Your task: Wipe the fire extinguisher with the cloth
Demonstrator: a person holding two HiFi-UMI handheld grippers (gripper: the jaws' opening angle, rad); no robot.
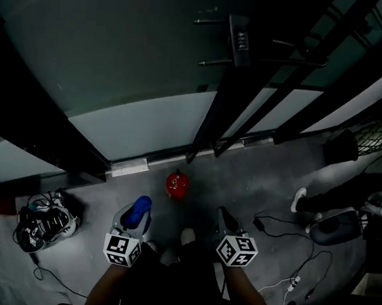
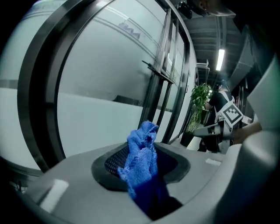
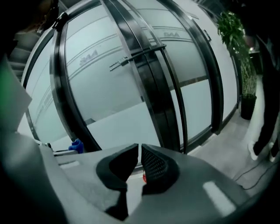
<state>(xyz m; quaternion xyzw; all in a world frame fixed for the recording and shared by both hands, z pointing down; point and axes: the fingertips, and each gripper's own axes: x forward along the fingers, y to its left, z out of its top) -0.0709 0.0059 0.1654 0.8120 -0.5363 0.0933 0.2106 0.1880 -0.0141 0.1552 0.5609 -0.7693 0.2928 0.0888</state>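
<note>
My left hand-held gripper (image 1: 134, 220) is clamped on the blue cloth (image 2: 142, 159), forearm stretched forward, just short and left of the red fire extinguisher (image 1: 177, 184) standing on the floor (image 1: 254, 185). My right hand-held gripper (image 1: 226, 219) points forward to its right, jaws nearly together and empty. Behind it is a door (image 1: 147, 123), probably frosted glass.

Blue cloth (image 2: 142, 164), red fire extinguisher (image 1: 176, 184)

Floor (image 1: 260, 186): grey, smooth. Standing on it: one red fire extinguisher (image 1: 176, 184). Tangled cable bundle (image 1: 42, 222) well left of the extinguisher; black adapter with loose cable (image 1: 260, 223) to its right.
</note>
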